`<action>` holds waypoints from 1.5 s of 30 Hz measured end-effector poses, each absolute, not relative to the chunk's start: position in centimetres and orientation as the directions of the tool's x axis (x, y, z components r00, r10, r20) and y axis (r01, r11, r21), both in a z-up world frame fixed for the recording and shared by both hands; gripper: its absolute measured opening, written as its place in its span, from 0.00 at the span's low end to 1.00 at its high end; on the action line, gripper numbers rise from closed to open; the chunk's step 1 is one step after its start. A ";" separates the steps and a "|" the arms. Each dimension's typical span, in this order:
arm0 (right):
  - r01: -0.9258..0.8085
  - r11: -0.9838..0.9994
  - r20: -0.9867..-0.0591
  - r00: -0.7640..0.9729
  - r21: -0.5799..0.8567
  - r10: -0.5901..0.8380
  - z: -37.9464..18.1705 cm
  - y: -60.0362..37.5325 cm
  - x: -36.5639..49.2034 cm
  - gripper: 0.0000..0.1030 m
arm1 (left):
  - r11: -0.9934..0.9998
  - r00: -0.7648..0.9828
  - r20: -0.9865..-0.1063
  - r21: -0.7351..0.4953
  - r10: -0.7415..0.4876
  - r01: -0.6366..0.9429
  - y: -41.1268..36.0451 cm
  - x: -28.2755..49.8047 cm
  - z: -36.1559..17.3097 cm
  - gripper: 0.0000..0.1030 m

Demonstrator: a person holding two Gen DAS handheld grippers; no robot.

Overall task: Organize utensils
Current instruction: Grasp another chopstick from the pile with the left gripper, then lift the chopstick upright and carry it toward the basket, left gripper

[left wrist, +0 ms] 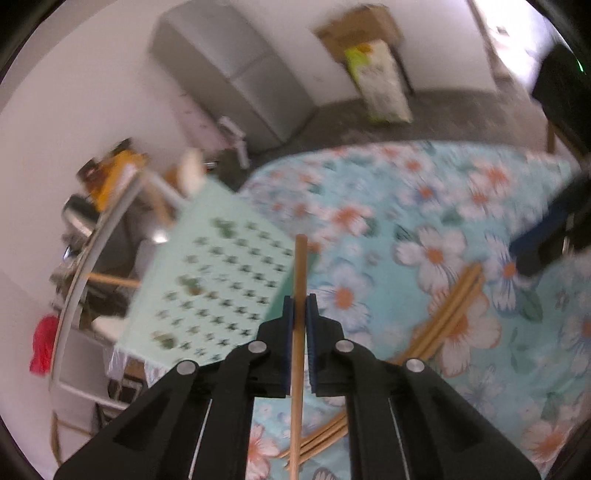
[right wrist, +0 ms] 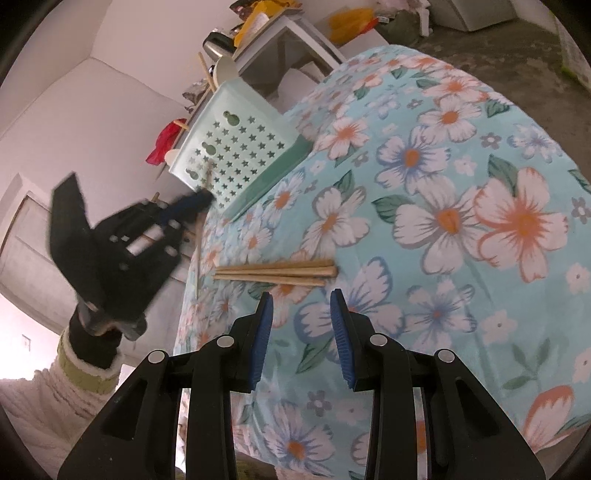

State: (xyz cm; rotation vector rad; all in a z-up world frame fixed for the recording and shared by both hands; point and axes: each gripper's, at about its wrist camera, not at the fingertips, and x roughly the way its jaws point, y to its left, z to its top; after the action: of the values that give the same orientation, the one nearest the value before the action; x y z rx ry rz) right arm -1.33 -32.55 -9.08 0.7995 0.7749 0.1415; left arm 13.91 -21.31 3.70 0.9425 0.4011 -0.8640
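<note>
A table draped in a light blue cloth printed with large white and orange flowers fills the centre and right of both views. At its far edge, upper left of centre in the right wrist view, stands a pale green utensil basket with star-shaped cutouts, a few sticks and a pale spoon-like piece poking above its rim. The left gripper has its jaws closed on a single wooden chopstick, which runs upright through the middle of the left wrist view, its tip over the basket's near corner. In the right wrist view this gripper shows blurred at left, just beside the basket. Three more chopsticks lie together on the cloth, in the centre of the right wrist view. The right gripper hovers just below them, its jaws apart and holding nothing.

Beyond the table are white walls, a grey speckled floor, a grey cabinet at the top of the left wrist view, a cardboard box with a green and white bag leaning at it, and a cluttered white shelf.
</note>
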 end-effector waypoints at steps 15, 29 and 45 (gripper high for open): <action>0.264 0.655 -0.605 0.706 0.708 0.369 -10.8 -31.5 0.4 0.32 | 0.749 0.752 -0.467 0.247 -0.464 0.615 -10.6 15.6 12.1 0.06; 0.370 0.456 -0.539 0.775 0.810 0.330 -12.7 -32.9 0.5 0.22 | 0.868 0.741 -0.508 -0.025 -0.438 0.496 -3.2 16.6 10.8 0.06; 0.295 0.473 -0.468 0.830 0.831 0.305 -9.0 -32.9 -3.7 0.07 | 0.874 0.741 -0.483 -0.119 -0.466 0.471 -0.9 17.1 12.3 0.06</action>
State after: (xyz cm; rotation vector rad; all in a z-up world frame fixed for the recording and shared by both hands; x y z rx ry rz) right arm -3.72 -32.94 -9.03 1.0986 0.6243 0.0067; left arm 17.09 -0.94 12.31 0.0111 0.5270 -0.5137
